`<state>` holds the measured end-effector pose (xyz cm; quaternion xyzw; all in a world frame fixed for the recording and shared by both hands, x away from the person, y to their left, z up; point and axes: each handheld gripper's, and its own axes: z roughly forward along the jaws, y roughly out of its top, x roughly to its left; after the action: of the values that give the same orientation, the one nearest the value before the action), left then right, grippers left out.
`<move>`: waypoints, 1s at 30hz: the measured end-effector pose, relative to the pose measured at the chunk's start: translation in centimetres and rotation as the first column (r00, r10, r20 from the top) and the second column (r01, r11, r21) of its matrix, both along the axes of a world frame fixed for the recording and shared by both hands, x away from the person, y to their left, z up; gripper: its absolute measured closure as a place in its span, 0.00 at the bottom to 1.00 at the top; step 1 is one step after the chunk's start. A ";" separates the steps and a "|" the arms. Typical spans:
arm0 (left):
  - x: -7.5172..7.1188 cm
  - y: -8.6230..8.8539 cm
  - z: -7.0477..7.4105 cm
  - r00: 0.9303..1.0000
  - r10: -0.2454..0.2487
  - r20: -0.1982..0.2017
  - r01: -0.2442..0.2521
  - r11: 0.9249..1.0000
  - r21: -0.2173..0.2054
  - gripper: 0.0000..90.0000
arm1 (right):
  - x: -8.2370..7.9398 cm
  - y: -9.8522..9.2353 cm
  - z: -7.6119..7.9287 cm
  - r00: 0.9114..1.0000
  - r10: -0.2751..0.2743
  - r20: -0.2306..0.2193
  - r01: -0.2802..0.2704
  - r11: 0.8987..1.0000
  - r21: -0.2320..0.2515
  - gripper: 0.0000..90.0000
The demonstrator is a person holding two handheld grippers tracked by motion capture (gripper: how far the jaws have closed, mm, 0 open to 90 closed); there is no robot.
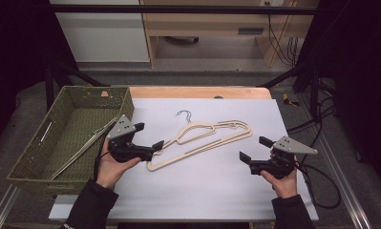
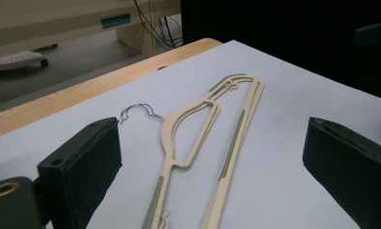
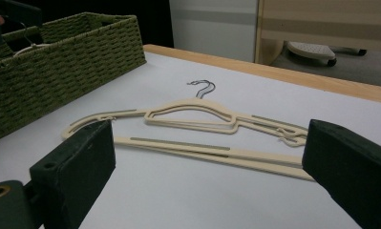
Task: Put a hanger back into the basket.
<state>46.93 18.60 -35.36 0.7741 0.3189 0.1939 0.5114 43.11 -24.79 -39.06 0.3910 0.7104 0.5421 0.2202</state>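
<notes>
Two cream plastic hangers [image 1: 197, 128] with wire hooks [image 1: 184, 114] lie stacked on the white sheet [image 1: 202, 191], in the middle of the table. At the hangers' lower left end, my left gripper [image 1: 149, 135] is open and held just above them; its jaws stand either side of the hangers [image 2: 165, 138] in the left gripper view. Off the hangers' right end, my right gripper [image 1: 255, 149] is open and holds nothing. Its view looks across the hangers [image 3: 178, 143] between wide jaws.
A green woven basket [image 1: 35, 181] stands at the table's left edge with thin grey hangers [image 1: 80, 150] lying inside; in the right gripper view the basket [image 3: 83, 52] is at the far left. A wooden table edge [image 1: 197, 91] runs behind the sheet.
</notes>
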 end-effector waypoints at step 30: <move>8.8 -4.3 -9.0 0.975 0.024 -0.220 0.037 0.963 0.267 0.33 | 0.5 -0.5 -0.6 1.000 -0.005 -0.014 0.005 1.000 -0.003 0.06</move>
<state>55.76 14.35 -44.33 0.8543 0.3418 0.1467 0.3631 43.59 -25.30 -39.64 0.3963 0.7117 0.5378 0.2171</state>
